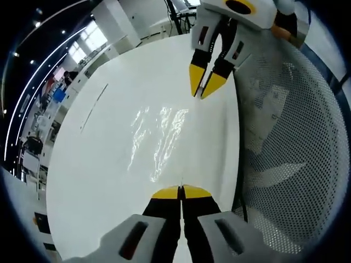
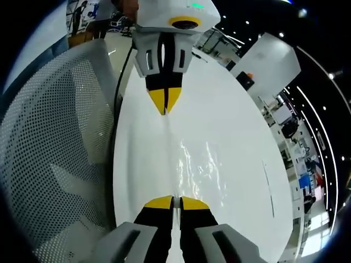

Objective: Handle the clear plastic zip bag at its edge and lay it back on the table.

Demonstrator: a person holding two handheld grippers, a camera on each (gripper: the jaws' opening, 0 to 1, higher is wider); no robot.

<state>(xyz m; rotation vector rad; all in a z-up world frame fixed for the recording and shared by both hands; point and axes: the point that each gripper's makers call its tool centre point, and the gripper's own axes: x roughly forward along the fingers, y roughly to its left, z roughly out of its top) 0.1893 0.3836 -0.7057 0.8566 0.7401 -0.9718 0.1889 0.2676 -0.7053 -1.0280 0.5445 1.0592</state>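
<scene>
The clear plastic zip bag (image 1: 159,139) is stretching between the two grippers above the white surface (image 1: 98,164), its film glinting with wrinkled highlights. In the left gripper view, the left gripper (image 1: 181,192) is pinching the near edge of the bag with its yellow tips pressed together, while the right gripper (image 1: 204,87) is reaching in from the top, its tips angled so that they are meeting at the bag's far edge. The right gripper view is giving the mirrored picture: the right gripper (image 2: 173,203) is clamping its own edge of the bag (image 2: 197,164) with jaws closed, and the left gripper (image 2: 165,107) is coming down from above, tips together on the opposite edge. A white mesh chair back (image 1: 290,142) is standing beside the surface; it is sitting at the right of the left gripper view and at the left of the right gripper view (image 2: 55,137). The left gripper view alone is catching a thin dark line (image 1: 94,107) marked on the surface.
</scene>
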